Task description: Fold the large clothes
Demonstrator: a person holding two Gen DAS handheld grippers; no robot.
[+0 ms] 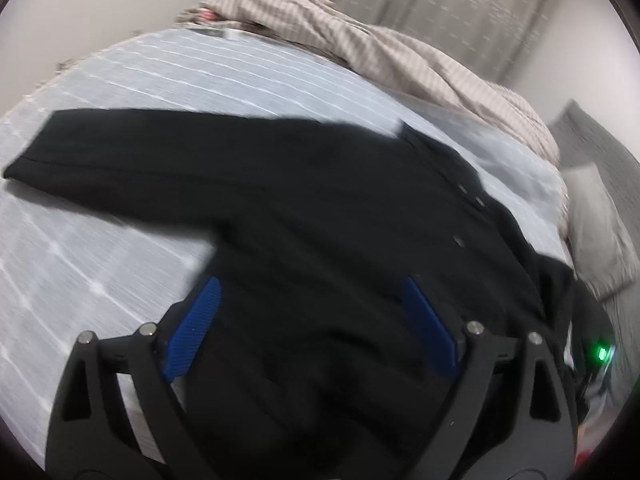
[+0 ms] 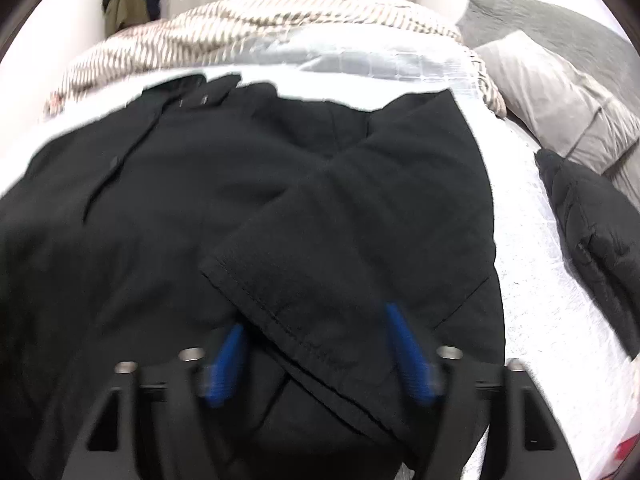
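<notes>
A large black coat (image 1: 280, 200) lies spread on the pale bed cover (image 1: 160, 76). In the left wrist view one sleeve (image 1: 120, 152) stretches flat out to the left. My left gripper (image 1: 310, 282) hovers over the coat's body, open wide, with nothing pinched between its blue pads (image 1: 196, 328). In the right wrist view the coat (image 2: 160, 200) has its other sleeve (image 2: 360, 220) folded diagonally across its body. That sleeve's stitched cuff (image 2: 280, 312) lies just in front of my right gripper (image 2: 314, 316). Its jaws stand apart above the cuff, and the pads are blurred.
A striped beige blanket (image 2: 260, 16) is bunched along the far side of the bed. Grey pillows (image 2: 560, 92) lie at the right. A black puffer jacket (image 2: 600, 240) rests on the cover right of the coat. Curtains hang behind.
</notes>
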